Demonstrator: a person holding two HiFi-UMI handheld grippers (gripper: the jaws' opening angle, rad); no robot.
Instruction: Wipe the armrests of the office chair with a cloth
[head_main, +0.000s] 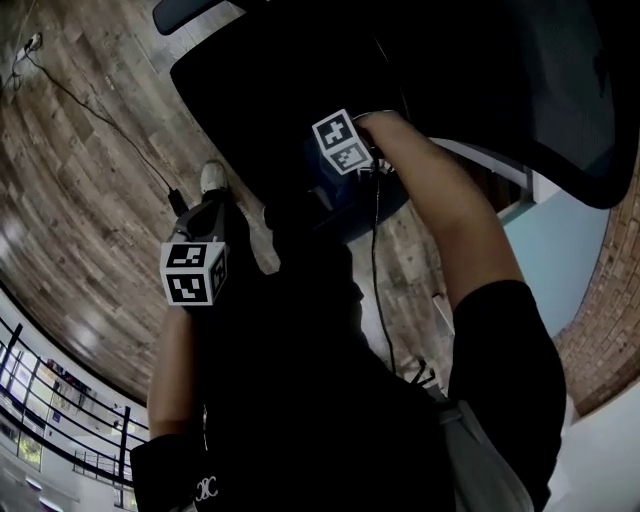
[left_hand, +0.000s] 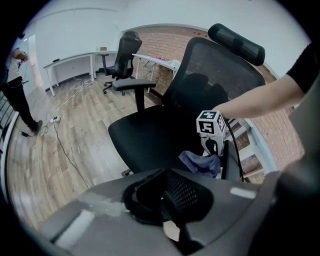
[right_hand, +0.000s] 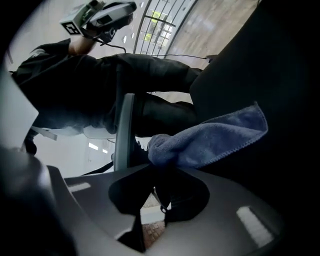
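Right gripper view: right gripper (right_hand: 162, 192), 2 jaws clamped on a bunched blue microfibre cloth (right_hand: 210, 140). Left gripper view alone shows the whole black mesh-backed office chair (left_hand: 165, 132), the cloth lying at the seat's edge under the right gripper's marker cube (left_hand: 211, 122), and the left gripper (left_hand: 165, 197), jaws together, empty. Head view: small white shirt print (head_main: 205, 490), illegible.

The left gripper (left_hand: 165, 197) is seen in the foreground, its jaws together with nothing between them; beyond it a black office chair (left_hand: 150, 135) with a mesh back is shown; at the near edge of the chair's seat the right gripper (left_hand: 212, 149) is held, and a blue cloth (left_hand: 200, 162) is bunched at its tip; the chair's far armrest (left_hand: 132, 85) is touched by nothing; behind the chair a second chair (left_hand: 125, 52) is seen.
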